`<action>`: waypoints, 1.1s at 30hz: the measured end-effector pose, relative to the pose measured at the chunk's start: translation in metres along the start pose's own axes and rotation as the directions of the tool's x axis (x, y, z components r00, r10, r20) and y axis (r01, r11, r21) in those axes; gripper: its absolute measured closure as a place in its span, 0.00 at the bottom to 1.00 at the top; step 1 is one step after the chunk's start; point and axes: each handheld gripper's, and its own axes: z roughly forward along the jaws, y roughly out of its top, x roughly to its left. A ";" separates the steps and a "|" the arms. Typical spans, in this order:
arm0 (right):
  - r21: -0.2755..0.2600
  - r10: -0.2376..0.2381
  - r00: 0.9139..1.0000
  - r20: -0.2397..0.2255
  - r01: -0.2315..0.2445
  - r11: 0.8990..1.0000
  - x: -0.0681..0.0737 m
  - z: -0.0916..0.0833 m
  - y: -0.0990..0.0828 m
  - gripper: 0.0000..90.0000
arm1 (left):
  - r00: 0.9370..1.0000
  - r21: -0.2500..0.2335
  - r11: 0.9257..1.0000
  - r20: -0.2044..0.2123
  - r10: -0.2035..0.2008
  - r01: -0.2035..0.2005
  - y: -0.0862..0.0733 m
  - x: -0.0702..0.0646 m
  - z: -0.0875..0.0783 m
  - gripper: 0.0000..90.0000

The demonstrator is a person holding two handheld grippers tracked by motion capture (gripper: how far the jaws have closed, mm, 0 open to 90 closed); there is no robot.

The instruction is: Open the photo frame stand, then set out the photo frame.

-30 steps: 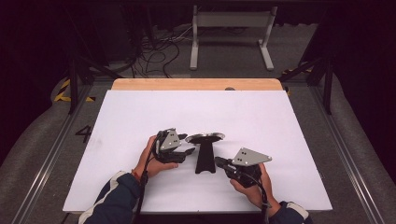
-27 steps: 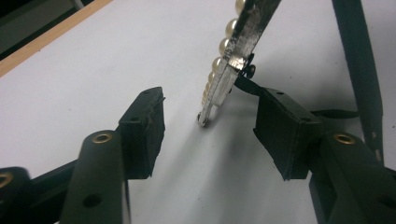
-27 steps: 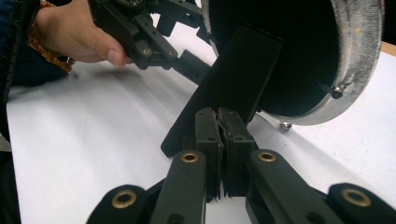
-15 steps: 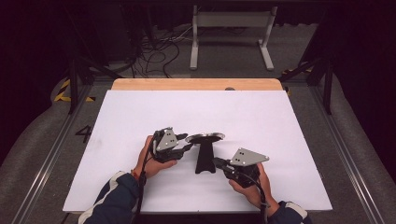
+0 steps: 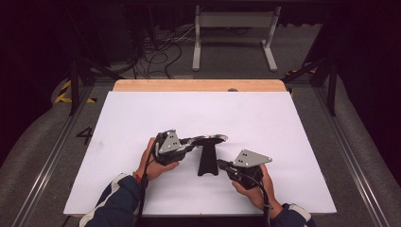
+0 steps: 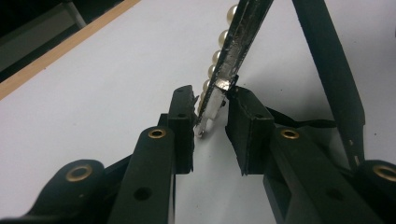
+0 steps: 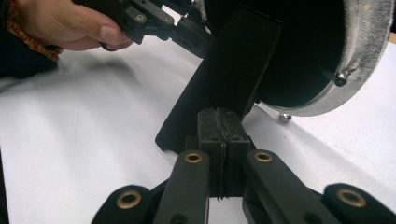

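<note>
- A black stand [image 5: 207,161] with a round, silver-rimmed top [image 5: 208,139] is seen on the white table [image 5: 265,123], near its front edge, between the 2 grippers.
- The left gripper [image 5: 185,143] is held at the left end of the round top; in the left gripper view its jaws have just been closing around the rim [image 6: 238,42] and a white tag [image 6: 209,112] at its lower end.
- A narrow gap is left on each side of the tag, so the pads are not seen pressing on it.
- A string of pearl beads [image 6: 215,56] is seen running along the rim, just behind it.
- The right gripper [image 5: 221,164] is pointed at the foot of the stand from the right; in the right gripper view its jaws are seen fully closed, pad against pad, with nothing between them.
- The closed tips [image 7: 218,122] are set just at the flat black leg [image 7: 229,70] of the stand; whether it is touched cannot be told.
- In the right gripper view the person's left hand [image 7: 60,23] is seen at the upper left, wrapped around the other gripper.
</note>
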 end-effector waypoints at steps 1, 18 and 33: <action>-0.003 0.003 1.000 -0.001 -0.003 1.000 0.000 0.000 0.000 1.00 | 1.000 0.002 1.000 0.001 0.006 -0.006 0.000 0.000 0.000 0.81; -0.029 0.002 1.000 -0.026 -0.003 1.000 0.019 0.013 0.006 1.00 | 1.000 0.010 1.000 -0.009 -0.009 0.009 -0.001 0.000 0.003 0.80; 0.030 -0.043 0.999 0.019 0.042 0.999 0.058 0.062 0.012 1.00 | 1.000 0.047 0.999 -0.017 -0.009 0.009 -0.004 -0.001 0.016 0.82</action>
